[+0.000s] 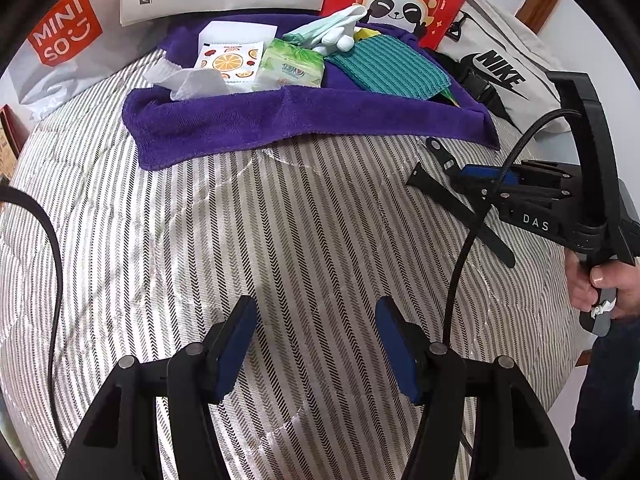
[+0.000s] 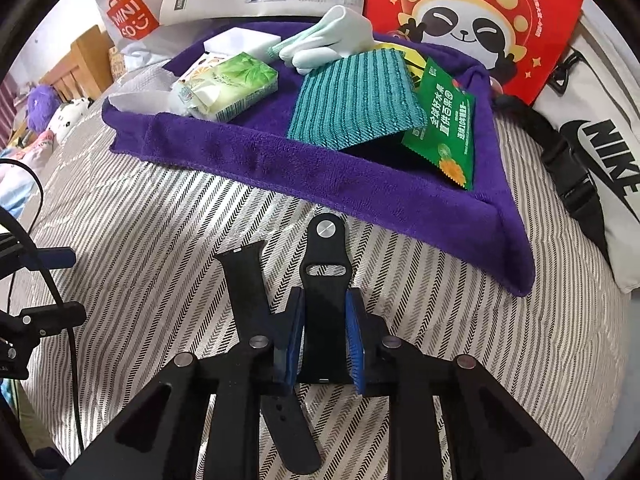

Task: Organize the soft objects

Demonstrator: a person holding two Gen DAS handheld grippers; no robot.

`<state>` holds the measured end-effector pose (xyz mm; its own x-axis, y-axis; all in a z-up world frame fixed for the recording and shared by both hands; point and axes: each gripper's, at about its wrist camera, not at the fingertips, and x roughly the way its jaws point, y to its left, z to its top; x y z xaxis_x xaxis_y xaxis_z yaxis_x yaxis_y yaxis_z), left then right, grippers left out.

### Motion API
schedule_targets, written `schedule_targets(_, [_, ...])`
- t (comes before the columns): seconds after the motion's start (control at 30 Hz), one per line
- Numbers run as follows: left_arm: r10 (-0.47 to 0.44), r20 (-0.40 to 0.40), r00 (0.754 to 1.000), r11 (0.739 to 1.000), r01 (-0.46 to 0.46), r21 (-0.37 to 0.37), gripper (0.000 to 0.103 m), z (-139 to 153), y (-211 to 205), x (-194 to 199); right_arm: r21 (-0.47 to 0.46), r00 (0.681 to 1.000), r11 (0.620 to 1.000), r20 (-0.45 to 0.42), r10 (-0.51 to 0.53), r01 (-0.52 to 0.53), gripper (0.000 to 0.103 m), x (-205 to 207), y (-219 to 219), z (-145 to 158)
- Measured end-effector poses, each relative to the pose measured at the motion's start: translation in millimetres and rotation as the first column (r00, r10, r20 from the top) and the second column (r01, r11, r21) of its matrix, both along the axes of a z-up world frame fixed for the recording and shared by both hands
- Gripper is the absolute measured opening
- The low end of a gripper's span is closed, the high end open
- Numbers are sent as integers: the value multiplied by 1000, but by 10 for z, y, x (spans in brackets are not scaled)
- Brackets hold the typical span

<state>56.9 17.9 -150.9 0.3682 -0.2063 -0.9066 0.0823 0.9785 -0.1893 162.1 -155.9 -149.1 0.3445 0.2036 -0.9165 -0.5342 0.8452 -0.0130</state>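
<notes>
While the longer strap lies beside, the short watch strap sits between the jaws.

The bed cover has thin grey and white stripes with a herringbone weave, and on it lies a deep purple towel. On the towel are a teal ribbed cloth, a pale green tissue pack, a bright green sachet and pale mint gloves. Both watch straps are black, and the gripper pads are blue.
</notes>
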Motion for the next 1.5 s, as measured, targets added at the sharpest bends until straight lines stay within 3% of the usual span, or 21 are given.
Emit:
schedule_targets(0.23, [-3,-5,1000,1000,3,1,60,-6,-13,-18,-3,1000,1000,9,17,-17,21,39,35,-2])
schedule_targets(0.57, [-2,6,1000,1000,2,-13,60,78,-15,28,43,999,998,16,-45,45,21,-61,-246,127])
schedule_targets(0.97, [-80,-19,997,997,80,-12,60,118,-730,466,52,990,989,33,-140,138,21,-261,-1017,185])
schedule_targets(1.17, [-59,-37,998,998,58,-13,60,73,-1113,708,60,986,985,42,-163,160,21,-320,-1297,186])
schedule_targets(1.27, [-47,-51,998,998,48,32,63,15,-1289,790,71,985,984,42,-166,163,21,-337,-1392,193])
schedule_targets(1.4, [-79,-33,996,980,83,179,68,-27,-1578,821,86,981,979,41,-187,183,21,-327,-1515,199])
schedule_targets(1.5, [-106,-9,994,970,105,219,69,-35,-1688,789,92,979,977,43,-198,194,21,-337,-1588,199])
